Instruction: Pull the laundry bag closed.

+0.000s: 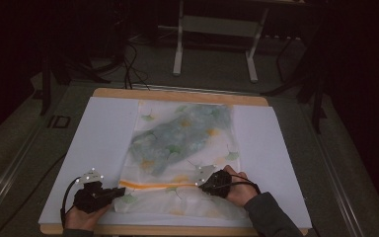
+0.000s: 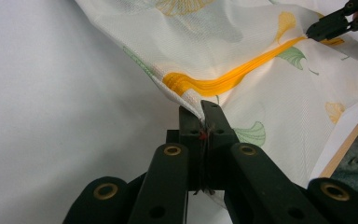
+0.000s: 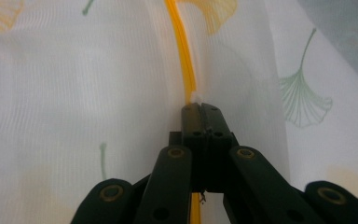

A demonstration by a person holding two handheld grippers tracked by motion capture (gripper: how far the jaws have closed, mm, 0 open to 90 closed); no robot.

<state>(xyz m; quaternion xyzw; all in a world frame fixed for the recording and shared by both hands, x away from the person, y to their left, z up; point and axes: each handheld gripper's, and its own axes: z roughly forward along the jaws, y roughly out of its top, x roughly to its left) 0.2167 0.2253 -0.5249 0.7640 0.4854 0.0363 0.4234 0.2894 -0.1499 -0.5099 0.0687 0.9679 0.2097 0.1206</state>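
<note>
High view: one leaf-print cloth cover [image 1: 182,148] lies flat on the white worktop [image 1: 98,133]. Two grippers hold its near end, the left gripper [image 1: 109,191] and the right gripper [image 1: 203,183].

Left gripper view: the jaws pinch the cover's corner, just below the orange zipper [image 2: 223,80].

Right gripper view: the jaws are closed on the zipper [image 3: 182,46].

Leaf-printed white cloth [image 1: 182,148] with orange zipper [image 1: 148,185], flat.
</note>
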